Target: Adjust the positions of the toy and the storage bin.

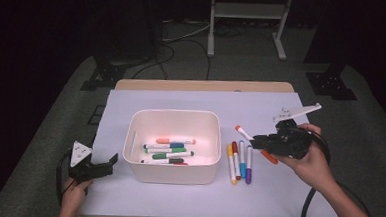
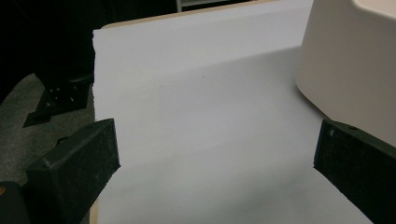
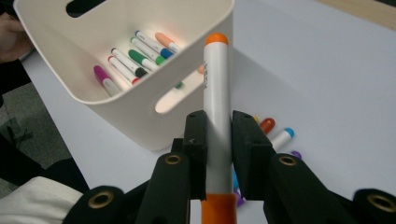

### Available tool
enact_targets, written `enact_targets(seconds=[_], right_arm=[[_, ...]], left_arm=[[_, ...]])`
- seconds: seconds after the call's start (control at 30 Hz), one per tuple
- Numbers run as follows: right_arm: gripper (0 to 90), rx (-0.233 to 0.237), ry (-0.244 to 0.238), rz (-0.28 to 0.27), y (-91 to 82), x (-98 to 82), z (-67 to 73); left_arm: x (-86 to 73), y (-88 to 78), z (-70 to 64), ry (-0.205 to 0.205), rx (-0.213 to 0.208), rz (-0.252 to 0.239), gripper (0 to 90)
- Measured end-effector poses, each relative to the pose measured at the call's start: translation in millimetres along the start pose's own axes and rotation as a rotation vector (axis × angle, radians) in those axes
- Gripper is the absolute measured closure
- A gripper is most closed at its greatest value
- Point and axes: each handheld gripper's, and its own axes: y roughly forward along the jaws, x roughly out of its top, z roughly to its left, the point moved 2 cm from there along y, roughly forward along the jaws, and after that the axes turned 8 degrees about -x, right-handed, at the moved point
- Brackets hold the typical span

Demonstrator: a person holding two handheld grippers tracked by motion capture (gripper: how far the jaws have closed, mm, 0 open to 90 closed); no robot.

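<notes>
The right gripper [image 3: 218, 140] is clamped on an orange marker [image 3: 217, 93], lifted just beside the white bin [image 1: 170, 173]. The bin holds several markers [image 1: 171, 150]; four more [image 1: 240, 163] lie below the gripper. The left gripper [image 1: 109, 163] gapes, holding nothing.

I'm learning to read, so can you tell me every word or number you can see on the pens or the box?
White marker with orange cap held in the right claw: a small dark line of print runs along its barrel, too blurred to read.
Markers in the cream plastic box: no print can be made out.
Box and white table cover: no words, numbers or signs.
</notes>
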Motion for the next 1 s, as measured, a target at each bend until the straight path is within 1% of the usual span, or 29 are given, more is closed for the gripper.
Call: enact_targets(seconds=[0.17,0.27,0.3,0.53,0.7,0.93,1.0], right_arm=[[75.7,0.029,-0.031,-0.007,-2.4,16.5,10.9],[75.7,0.041,-0.046,-0.009,-1.8,24.0,17.0],[75.7,0.052,-0.054,-0.012,-1.4,27.4,19.6],[75.7,0.080,-0.097,-0.011,1.6,45.4,35.9],[75.7,0.113,-0.130,-0.014,6.7,58.0,49.5],[75.7,0.161,-0.180,-0.004,17.2,74.5,72.2],[75.7,0.168,-0.195,-0.003,20.2,77.7,76.7]], left_arm=[[0.0,-0.1,0.2,-0.003,-0.001,0.000,0.0],[0.0,0.0,0.3,-0.006,-0.003,0.001,0.0],[0.0,0.1,0.3,-0.005,-0.003,0.000,0.0],[0.0,0.2,0.2,-0.004,-0.003,0.002,0.0],[0.1,0.3,0.2,-0.004,-0.003,0.004,0.0],[0.1,0.1,0.1,-0.004,-0.003,0.007,0.0],[0.1,0.0,0.1,-0.004,-0.004,0.008,0.0]])
